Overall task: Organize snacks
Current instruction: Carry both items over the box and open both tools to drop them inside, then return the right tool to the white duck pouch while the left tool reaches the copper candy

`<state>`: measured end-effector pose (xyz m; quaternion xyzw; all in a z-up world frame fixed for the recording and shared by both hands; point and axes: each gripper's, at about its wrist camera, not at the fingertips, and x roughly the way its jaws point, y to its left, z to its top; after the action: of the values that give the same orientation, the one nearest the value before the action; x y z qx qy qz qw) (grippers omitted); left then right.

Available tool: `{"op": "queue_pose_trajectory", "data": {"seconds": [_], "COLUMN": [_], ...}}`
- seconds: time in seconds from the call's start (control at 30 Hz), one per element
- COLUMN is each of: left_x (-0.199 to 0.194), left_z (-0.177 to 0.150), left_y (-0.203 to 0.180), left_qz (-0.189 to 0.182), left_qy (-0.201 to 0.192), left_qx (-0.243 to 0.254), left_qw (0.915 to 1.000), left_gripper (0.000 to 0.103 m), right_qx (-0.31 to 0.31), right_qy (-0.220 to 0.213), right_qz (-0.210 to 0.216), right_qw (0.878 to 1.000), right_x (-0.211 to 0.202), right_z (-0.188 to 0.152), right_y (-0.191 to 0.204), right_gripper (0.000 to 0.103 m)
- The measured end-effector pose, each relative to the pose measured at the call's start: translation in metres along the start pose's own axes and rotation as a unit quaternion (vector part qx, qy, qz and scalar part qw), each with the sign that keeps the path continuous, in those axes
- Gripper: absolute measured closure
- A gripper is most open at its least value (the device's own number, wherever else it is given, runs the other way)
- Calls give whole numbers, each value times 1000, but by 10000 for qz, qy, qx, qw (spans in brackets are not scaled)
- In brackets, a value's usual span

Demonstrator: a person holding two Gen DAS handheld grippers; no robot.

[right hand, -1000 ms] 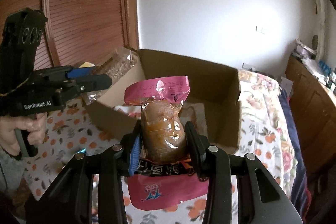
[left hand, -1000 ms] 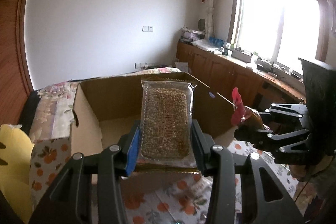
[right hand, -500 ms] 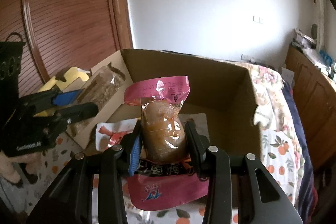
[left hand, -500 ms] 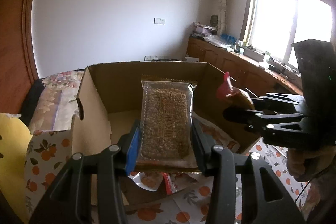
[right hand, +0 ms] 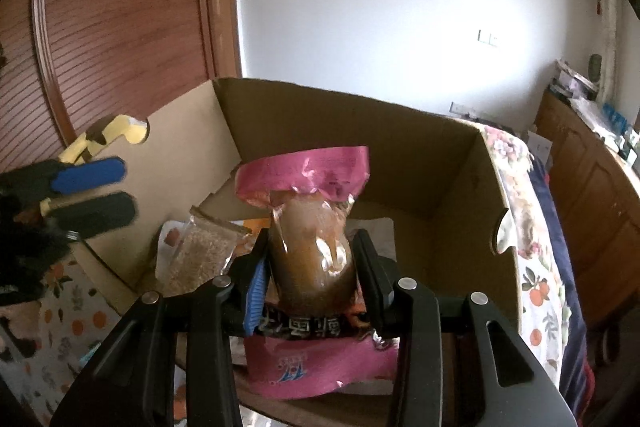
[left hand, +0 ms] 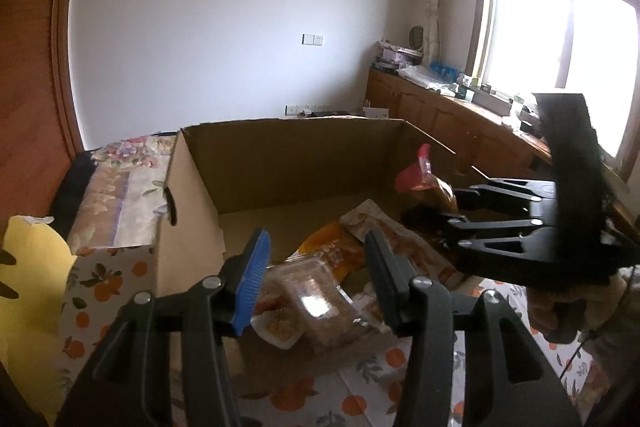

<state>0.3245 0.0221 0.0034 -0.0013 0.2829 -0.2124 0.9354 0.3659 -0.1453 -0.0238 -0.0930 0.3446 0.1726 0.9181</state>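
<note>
An open cardboard box stands on an orange-print cloth. My left gripper hangs over its near edge, its jaws opening with nothing pressed between them. The clear packet of grain bars lies below them on the box floor, also seen in the right wrist view. My right gripper holds a pink packet with a brown snack upright over the box. Its jaws are starting to open, but the pads still touch the packet. In the left wrist view the right gripper reaches in from the right.
Other snack packets, among them an orange one, lie on the box floor. A yellow object sits left of the box. The floral cloth covers the surface around it. Wooden cabinets and a bright window stand beyond.
The left jaws have spread and the grain packet has dropped from them into the box. The right gripper has moved over the box with the pink packet.
</note>
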Motion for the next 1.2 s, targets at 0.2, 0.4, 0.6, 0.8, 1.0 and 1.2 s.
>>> {"op": "queue_pose_trajectory", "data": {"seconds": [0.2, 0.4, 0.6, 0.8, 1.0, 1.2], "left_x": [-29, -57, -82, -102, -113, -115], "left_z": [-9, -27, -55, -89, -115, -135], "left_y": [1, -4, -10, -17, -28, -41], "left_qz": [137, 226, 308, 346, 403, 511], "left_qy": [-33, 12, 90, 248, 329, 403], "left_qx": [79, 121, 72, -5, -32, 40], "left_qw": [9999, 9997, 9995, 9991, 9986, 9979], "left_gripper": [45, 40, 39, 39, 39, 39], "right_qx": [234, 332, 470, 441, 565, 607], "right_qy": [-138, -326, -483, -486, -576, -378], "right_qz": [25, 60, 219, 346, 478, 614], "right_qw": [9996, 9989, 9975, 9972, 9956, 9955], "right_x": [-12, -39, -78, -107, -121, -113], "right_z": [-2, 0, -19, -50, -92, -126], "right_y": [-4, 0, 6, 19, 31, 45], "right_gripper": [52, 40, 40, 39, 33, 29]}}
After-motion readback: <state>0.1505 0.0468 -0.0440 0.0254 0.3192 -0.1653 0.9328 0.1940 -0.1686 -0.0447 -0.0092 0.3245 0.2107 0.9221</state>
